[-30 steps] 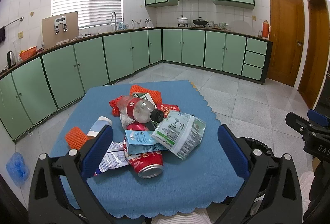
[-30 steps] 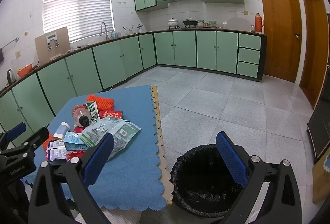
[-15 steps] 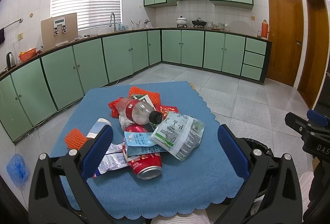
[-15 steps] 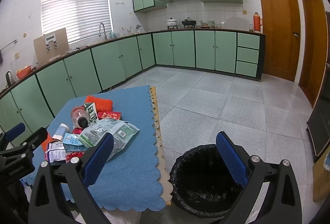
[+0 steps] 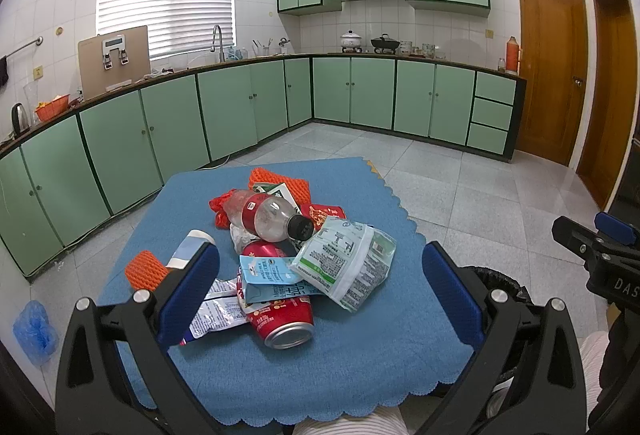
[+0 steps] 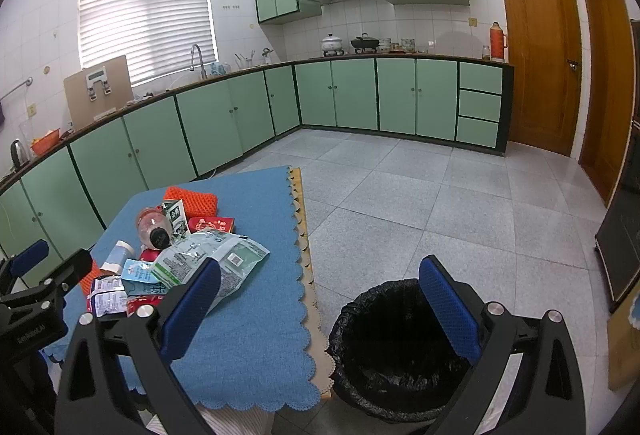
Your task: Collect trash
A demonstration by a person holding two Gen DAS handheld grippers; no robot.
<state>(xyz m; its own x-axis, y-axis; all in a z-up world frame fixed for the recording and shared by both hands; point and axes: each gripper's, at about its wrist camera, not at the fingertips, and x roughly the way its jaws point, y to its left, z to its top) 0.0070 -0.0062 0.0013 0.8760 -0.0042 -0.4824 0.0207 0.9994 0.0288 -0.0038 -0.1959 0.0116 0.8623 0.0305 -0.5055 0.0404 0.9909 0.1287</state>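
We see a trash pile (image 5: 288, 255): red can (image 5: 285, 319), clear bottle (image 5: 268, 215), crinkly bags | left gripper (image 5: 320, 289) wide, empty | right gripper (image 6: 320, 305) wide, over black bin (image 6: 396, 347)

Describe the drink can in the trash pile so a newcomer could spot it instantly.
Start at the table with the blue cloth, with a heap of trash in the middle. At the near edge of that heap, under a light blue carton, lies the red can on its side. It is the only metal item, and its round silver end faces the left wrist camera.
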